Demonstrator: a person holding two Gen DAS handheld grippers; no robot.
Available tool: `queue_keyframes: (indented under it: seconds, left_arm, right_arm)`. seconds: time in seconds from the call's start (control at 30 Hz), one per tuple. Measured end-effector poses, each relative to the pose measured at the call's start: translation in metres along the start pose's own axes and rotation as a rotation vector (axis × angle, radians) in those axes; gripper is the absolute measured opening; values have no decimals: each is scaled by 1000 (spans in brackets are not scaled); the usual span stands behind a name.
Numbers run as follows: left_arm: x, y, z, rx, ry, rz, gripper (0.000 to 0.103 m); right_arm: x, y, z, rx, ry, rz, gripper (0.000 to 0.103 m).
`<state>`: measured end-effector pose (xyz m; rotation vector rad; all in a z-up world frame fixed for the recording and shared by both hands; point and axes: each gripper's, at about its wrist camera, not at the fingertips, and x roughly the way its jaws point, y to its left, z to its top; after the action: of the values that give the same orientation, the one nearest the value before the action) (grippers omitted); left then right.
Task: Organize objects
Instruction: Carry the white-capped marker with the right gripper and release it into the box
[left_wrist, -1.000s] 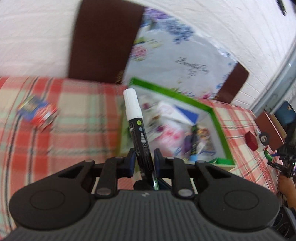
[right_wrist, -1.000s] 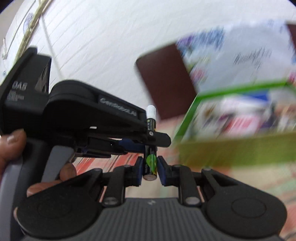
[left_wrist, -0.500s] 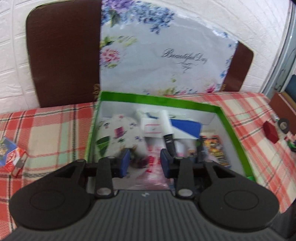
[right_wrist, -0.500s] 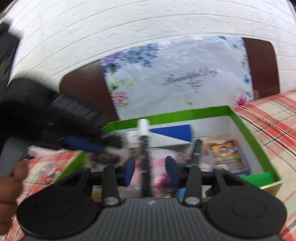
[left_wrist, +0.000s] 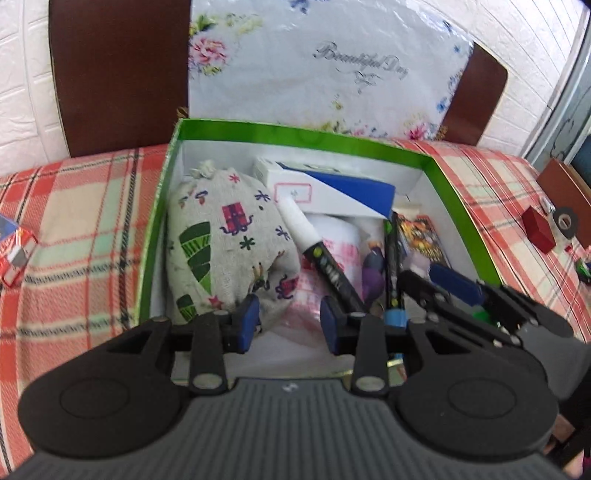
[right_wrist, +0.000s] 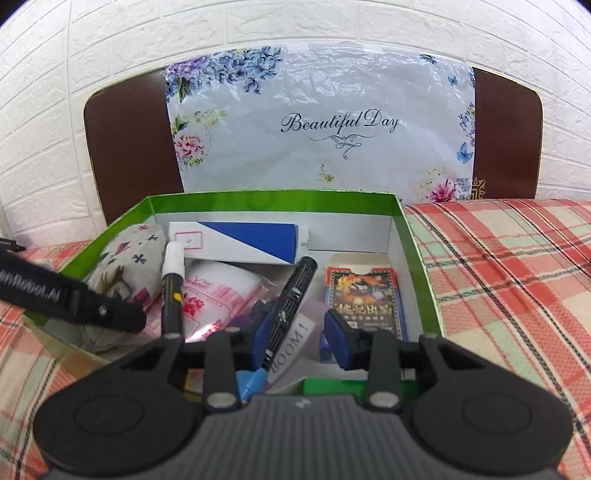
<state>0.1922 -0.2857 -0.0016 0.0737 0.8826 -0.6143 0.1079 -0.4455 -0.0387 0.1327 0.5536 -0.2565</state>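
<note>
Both markers are out of the grippers and down in the box since a second ago, when each one stood pinched upright between blue pads! The left gripper now hangs over the near edge of the green box, jaws spread with nothing between them. The white-capped marker lies slanted across the pink packet, its cap up against the blue-and-white carton.

Over to the right gripper: its jaws are opening as we speak. The blue-capped marker lies slanted in the gap, close against the left pad; whether it touches I can't tell, but it looks let go, resting on the clutter below.

Why here? My read: the box is the collecting point, so both markers were carried over its rim and dropped in where there was room, on top of the softer stuff in the middle.

And it's a full box. A printed cloth pouch fills the left side, the carton lies along the back wall, the packet is in the middle, a card pack lies flat on the right, and a "BOOM!" slip is near the front. Outside, on the plaid cloth, a small red-and-blue box waits at the left edge.
</note>
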Motion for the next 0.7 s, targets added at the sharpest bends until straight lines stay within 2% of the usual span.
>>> queue_keyframes:
  seconds: [0.13, 0.2, 0.27, 0.37, 0.43, 0.7]
  left_arm:
    - [-9, -13, -10, 24, -2, -5, 41]
    - [-18, -16, -13, 33, -28, 9, 41]
    - [-31, -18, -17, 51, -62, 37, 41]
    - [-51, -16, -26, 79, -91, 81, 44]
    - [-61, -11, -33, 86, -99, 91, 44]
    - [-87, 20, -62, 57, -105, 142, 44]
  right_arm:
    - [-9, -4, -1, -18, 6, -24, 33]
    - [-26, -5, -2, 28, -38, -2, 46]
    - [-48, -3, -3, 69, -95, 25, 54]
    - [-78, 4, -8, 116, -157, 57, 54]
    - [-91, 10, -14, 155, -167, 89, 54]
    - [-111, 41, -35, 199, -85, 135, 53]
